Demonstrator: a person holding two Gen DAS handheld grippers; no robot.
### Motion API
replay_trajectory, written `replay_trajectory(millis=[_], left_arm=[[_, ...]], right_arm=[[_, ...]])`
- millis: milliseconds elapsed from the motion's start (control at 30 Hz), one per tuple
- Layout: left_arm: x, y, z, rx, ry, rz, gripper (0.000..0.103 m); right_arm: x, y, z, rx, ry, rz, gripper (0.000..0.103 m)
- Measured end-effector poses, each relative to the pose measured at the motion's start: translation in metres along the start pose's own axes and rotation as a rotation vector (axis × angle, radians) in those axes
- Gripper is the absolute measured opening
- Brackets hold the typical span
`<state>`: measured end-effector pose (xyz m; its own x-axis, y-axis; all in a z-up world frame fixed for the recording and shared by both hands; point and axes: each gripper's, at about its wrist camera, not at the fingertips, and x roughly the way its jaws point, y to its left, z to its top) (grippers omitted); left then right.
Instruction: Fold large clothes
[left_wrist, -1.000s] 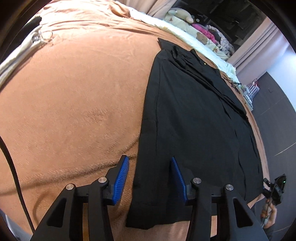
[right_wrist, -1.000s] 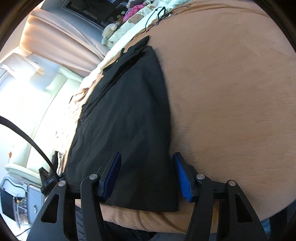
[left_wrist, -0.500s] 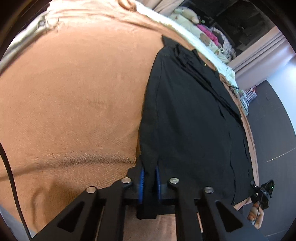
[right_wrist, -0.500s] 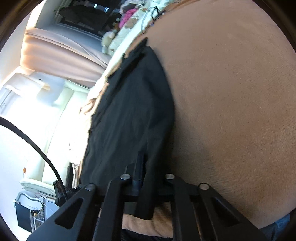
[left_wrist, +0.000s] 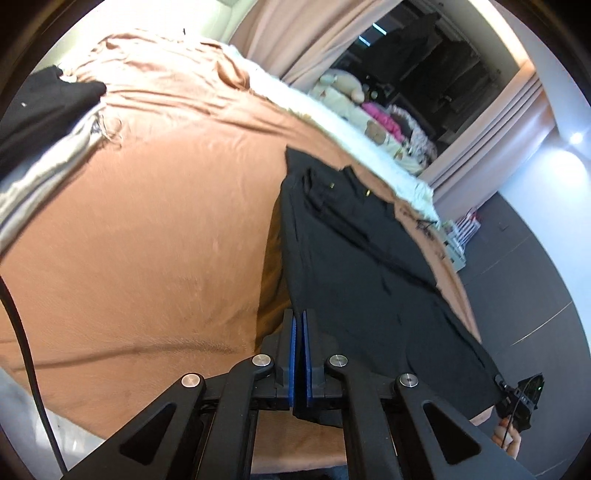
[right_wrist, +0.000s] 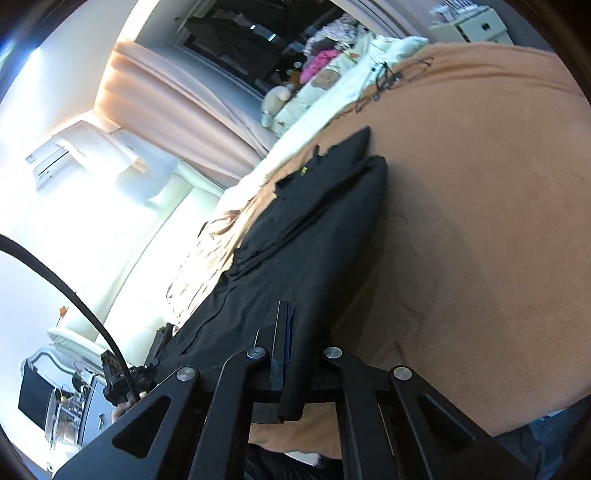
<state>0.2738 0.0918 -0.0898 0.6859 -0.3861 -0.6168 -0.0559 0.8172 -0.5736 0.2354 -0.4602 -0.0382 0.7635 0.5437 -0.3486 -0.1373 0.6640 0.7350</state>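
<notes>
Bed covered by orange-brown blanket (left_wrist: 155, 229). Black garment (left_wrist: 362, 266) lies lengthwise on it, near end lifted off the blanket. Second dark cloth (left_wrist: 44, 107) well apart from the garment at the far corner. White bedding (left_wrist: 332, 129) just beyond the garment's far end.

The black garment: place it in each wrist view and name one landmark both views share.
Left wrist: the black garment runs from centre to lower right across the orange bedspread, its near corner pinched in the closed jaws.
Right wrist: it runs diagonally through the centre, near edge in the closed jaws.
Shared landmark: the pink item beyond the bed.
</notes>
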Motion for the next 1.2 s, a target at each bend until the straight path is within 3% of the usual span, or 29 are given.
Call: replay_trajectory(millis=[300,467,600,733,800,867,900,1200], left_arm=[[-0.067,-0.014,0.001,0.022,-0.090,-0.007,0.000],[-0.124,-0.007,-0.002,0.023,-0.190,-0.006,0.000],[-0.130,0.007,-0.012,0.022,-0.164,0.036,0.000],[-0.098,0.016,-0.027,0.026,-0.067,0.066,0.001],[-0.081,0.020,-0.034,0.031,-0.023,0.071,0.017],[-0.064,0.024,-0.041,0.017,0.005,0.058,0.055],[-0.056,0.027,-0.045,0.012,0.009,0.049,0.060],[0.008,0.063,-0.059,-0.062,0.124,0.032,0.062]], right_arm=[[-0.026,0.020,-0.019,-0.047,-0.027,0.033,0.000],[-0.032,0.022,-0.032,-0.056,-0.013,0.029,0.000],[-0.016,0.020,-0.032,-0.062,0.020,-0.014,0.000],[-0.018,0.010,-0.028,-0.028,0.005,-0.026,0.000],[-0.019,0.012,-0.030,-0.027,0.006,-0.039,0.000],[-0.018,0.014,-0.032,-0.028,0.015,-0.050,0.000],[-0.020,0.016,-0.034,-0.030,0.017,-0.056,0.000],[-0.017,0.026,-0.027,-0.030,0.031,-0.072,0.000]])
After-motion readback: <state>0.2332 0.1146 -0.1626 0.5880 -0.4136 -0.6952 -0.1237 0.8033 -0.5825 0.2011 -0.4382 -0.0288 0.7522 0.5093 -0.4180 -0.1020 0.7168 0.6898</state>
